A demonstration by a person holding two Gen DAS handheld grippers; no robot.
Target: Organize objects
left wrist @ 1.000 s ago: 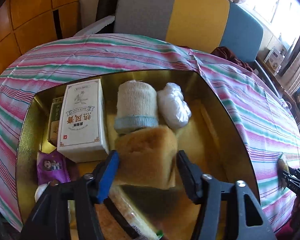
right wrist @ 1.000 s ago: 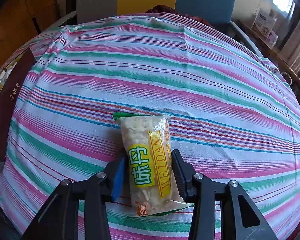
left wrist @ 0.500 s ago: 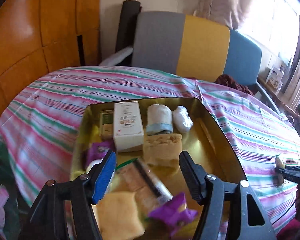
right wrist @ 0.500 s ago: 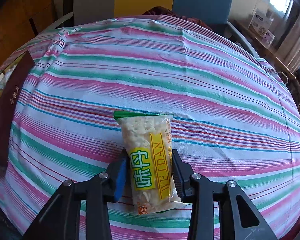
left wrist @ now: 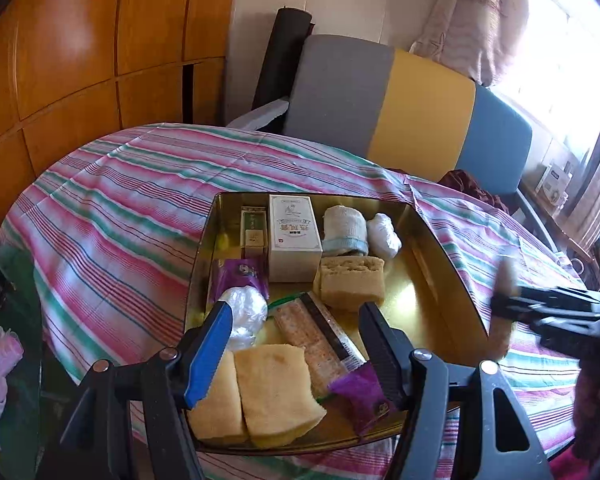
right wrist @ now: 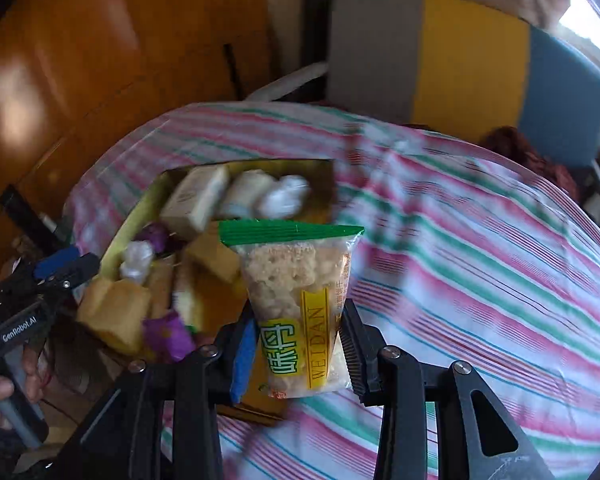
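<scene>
Right wrist view: the right hand-held gripper (right wrist: 298,354) is seen clenched on a clear snack packet (right wrist: 300,304) with a green top seal and a yellow label, which is gripped by its lower half and held up off the striped cloth (right wrist: 480,260) that covers the counter. The packet is carried just beside the gold tray (right wrist: 134,220), over the tray's near right edge; much of this view is blurred.

In the left wrist view, the left hand-held gripper (left wrist: 296,344) is held released above the near end of the gold tray (left wrist: 440,248), with nothing between its fingers. Inside the tray a white box (left wrist: 294,236), a rolled white cloth (left wrist: 346,230) and a crumpled white bag (left wrist: 384,234) are lined along the far side. A tan sponge block (left wrist: 352,282) lies in front of them, and a long wrapped bar (left wrist: 320,340), two yellow sponges (left wrist: 260,392) and a purple wrapper (left wrist: 364,398) are seen nearer. The right hand-held gripper (left wrist: 504,304) appears at the right edge, blurred.
</scene>
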